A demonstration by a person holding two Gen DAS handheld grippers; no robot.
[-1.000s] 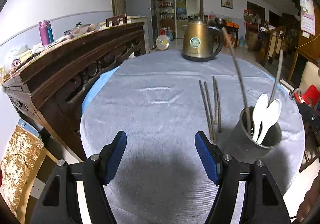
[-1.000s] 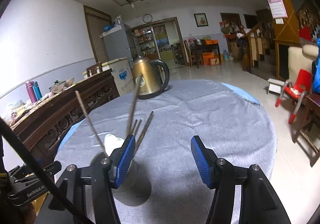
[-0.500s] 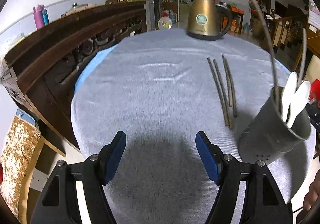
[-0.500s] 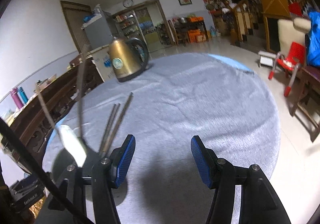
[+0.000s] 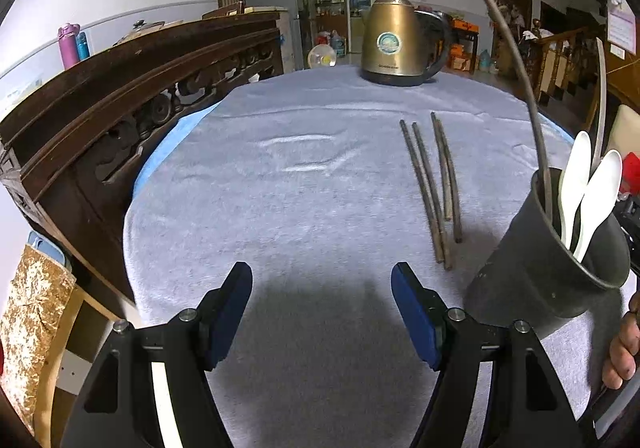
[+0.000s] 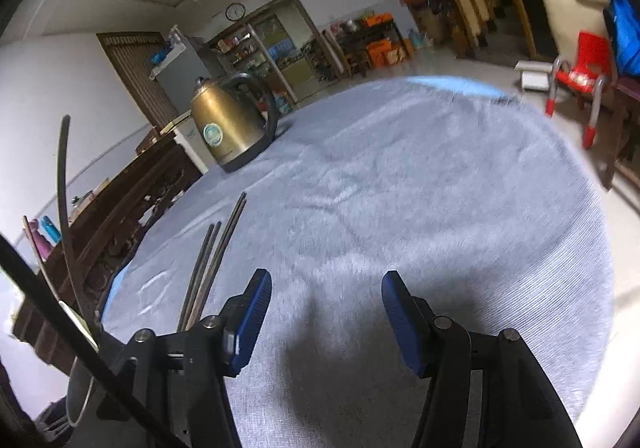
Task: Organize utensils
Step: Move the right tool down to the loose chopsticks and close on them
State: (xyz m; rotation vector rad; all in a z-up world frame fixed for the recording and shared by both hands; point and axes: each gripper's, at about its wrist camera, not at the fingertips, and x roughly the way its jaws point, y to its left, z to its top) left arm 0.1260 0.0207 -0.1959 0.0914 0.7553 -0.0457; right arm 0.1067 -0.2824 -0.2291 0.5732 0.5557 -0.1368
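Several dark chopsticks (image 5: 436, 183) lie side by side on the grey-clothed round table (image 5: 280, 175), right of centre. A dark metal utensil cup (image 5: 548, 268) stands at the right, holding two white spoons (image 5: 592, 191) and long metal handles (image 5: 516, 55). My left gripper (image 5: 322, 312) hovers low over bare cloth, open and empty, left of the cup. In the right wrist view the chopsticks (image 6: 212, 264) run beside the left finger, and my right gripper (image 6: 324, 316) is open with nothing between its pads. The cup's rim (image 6: 74, 396) shows at the lower left.
A gold kettle (image 5: 394, 43) stands at the table's far edge. A carved dark wooden sideboard (image 5: 120, 87) runs along the left. A hand (image 5: 624, 348) shows at the right edge. A red chair (image 6: 576, 83) stands on the floor beyond the table.
Both grippers have dropped closer to the table. The right gripper has rolled and slid, so the cup now sits at its far lower left. Neither opening has changed.
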